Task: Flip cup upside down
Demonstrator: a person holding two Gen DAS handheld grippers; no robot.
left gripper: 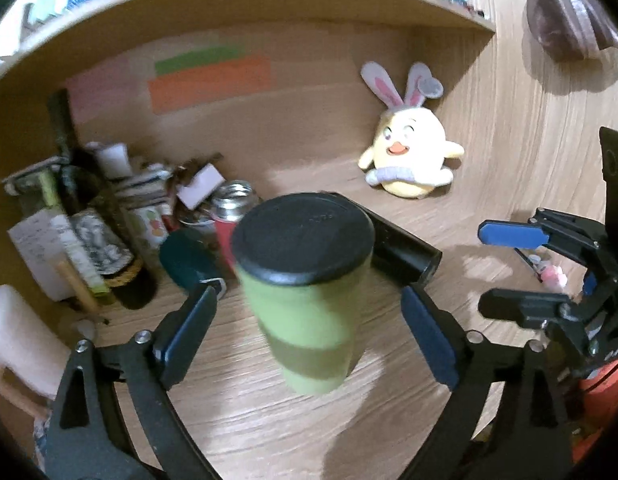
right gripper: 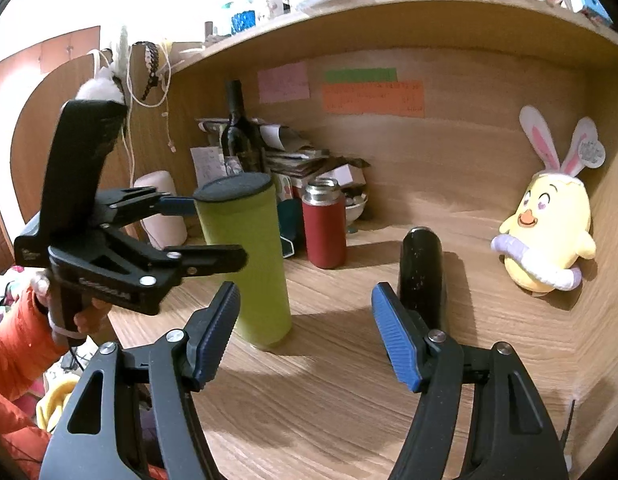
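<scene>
The green cup (right gripper: 245, 260) stands on the wooden counter (right gripper: 329, 380), black end up, tilted a little. The left hand-held gripper (left gripper: 309, 320) is spread wide around the cup, its pads (left gripper: 429, 340) clear of both sides. The right hand-held gripper (right gripper: 305, 332) gapes open, holding nothing, just right of the cup. A black cylinder (right gripper: 423, 276) lies beyond the cup, a red flask (right gripper: 324, 224) behind.

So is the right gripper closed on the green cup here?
No. In the right wrist view the right gripper is open and empty, with the green cup standing on the desk ahead and to its left.
</scene>
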